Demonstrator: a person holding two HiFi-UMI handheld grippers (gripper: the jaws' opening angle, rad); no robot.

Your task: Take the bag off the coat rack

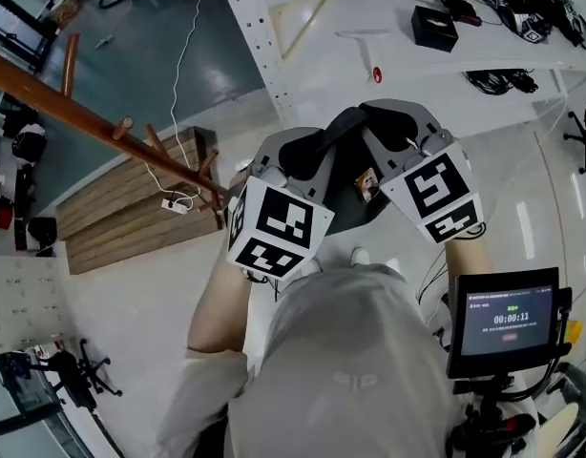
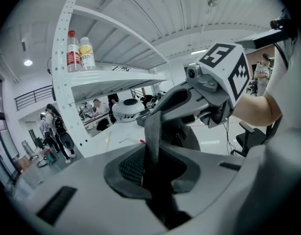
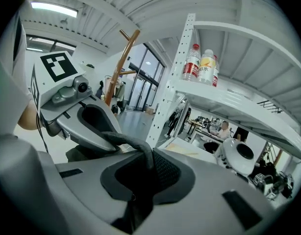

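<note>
My left claw (image 2: 151, 168) is shut tight on the dark strap (image 2: 153, 129), which stands up flat between its jaws. My right claw (image 3: 139, 177) is clamped on the same strap where it curls over into the padded throat. In the head view the strap arches between my two claws and the bag (image 1: 345, 175) hangs dark beneath them with a small tag (image 1: 367, 185) showing, while the wooden coat rack (image 1: 78, 114) slants away on my left, its pegs (image 1: 183, 165) near my left claw's marker cube (image 1: 279, 227) and the bag apart from them.
</note>
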